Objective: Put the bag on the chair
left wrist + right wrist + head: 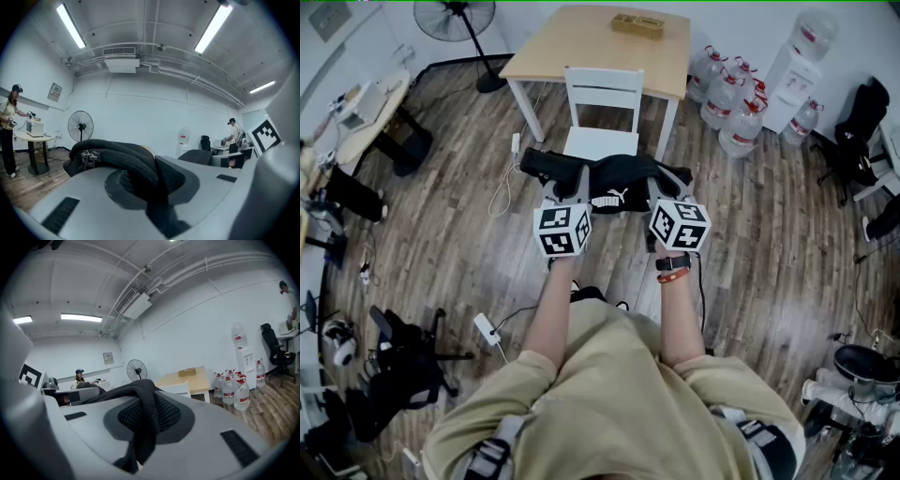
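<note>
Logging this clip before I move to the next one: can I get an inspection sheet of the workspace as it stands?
Surface: white chair tucked at wooden table, nothing on its seat.
Job's things: black bag held up before the chair, not set down.
Clutter: box on table; water bottles right.
Grippers: left claw, right claw both shut on bag.
Cables: white cable and power strip on floor.
Surroundings: standing fan; person at a desk.

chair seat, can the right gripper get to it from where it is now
Probably yes: the chair seat is bare and lies just ahead of the right gripper, nothing standing between. The gripper is shut on the black bag, though.
</note>
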### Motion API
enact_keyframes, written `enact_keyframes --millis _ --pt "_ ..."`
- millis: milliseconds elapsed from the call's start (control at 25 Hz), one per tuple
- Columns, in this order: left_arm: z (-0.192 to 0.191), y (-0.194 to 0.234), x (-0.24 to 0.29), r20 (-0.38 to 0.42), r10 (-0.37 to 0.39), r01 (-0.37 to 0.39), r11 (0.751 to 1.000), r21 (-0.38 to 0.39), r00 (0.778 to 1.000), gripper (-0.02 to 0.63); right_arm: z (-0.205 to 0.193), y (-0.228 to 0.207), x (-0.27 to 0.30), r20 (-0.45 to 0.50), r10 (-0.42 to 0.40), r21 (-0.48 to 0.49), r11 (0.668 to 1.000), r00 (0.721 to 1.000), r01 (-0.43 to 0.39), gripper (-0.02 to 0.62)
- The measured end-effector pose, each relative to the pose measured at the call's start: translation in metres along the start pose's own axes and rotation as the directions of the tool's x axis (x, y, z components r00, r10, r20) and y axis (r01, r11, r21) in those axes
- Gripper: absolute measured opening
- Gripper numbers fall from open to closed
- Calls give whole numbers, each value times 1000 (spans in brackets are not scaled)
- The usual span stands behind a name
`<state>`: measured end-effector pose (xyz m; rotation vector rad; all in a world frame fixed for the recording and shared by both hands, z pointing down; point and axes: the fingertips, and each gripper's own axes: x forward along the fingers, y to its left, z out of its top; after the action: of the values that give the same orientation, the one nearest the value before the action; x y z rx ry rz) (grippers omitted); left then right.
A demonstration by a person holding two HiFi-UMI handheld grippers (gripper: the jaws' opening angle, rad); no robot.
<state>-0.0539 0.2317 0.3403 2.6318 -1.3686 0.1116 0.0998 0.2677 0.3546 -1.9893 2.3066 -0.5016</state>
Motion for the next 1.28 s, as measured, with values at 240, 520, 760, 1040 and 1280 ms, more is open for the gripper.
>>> enact_keyframes --millis 240,520,760,1040,1280 --pt "1 -7 -2 -3 3 -3 1000 -13 1000 74 1 -5 -3 -7 -3 17 1000 1000 3 61" --pt "-9 10 2 -38 28 -29 998 -47 999 74 -17 -1 14 -57 13 42 999 998 -10 61" --pt "-15 36 34 -44 21 -24 997 -74 999 74 -20 -7 51 -85 0 30 1000 996 3 62" --pt "-8 75 106 -55 4 -10 993 -114 998 74 -7 -26 124 -124 -36 17 999 992 38 63" --pt "9 118 171 -48 -5 -2 990 -138 999 75 10 -34 188 -136 -52 2 999 989 53 63"
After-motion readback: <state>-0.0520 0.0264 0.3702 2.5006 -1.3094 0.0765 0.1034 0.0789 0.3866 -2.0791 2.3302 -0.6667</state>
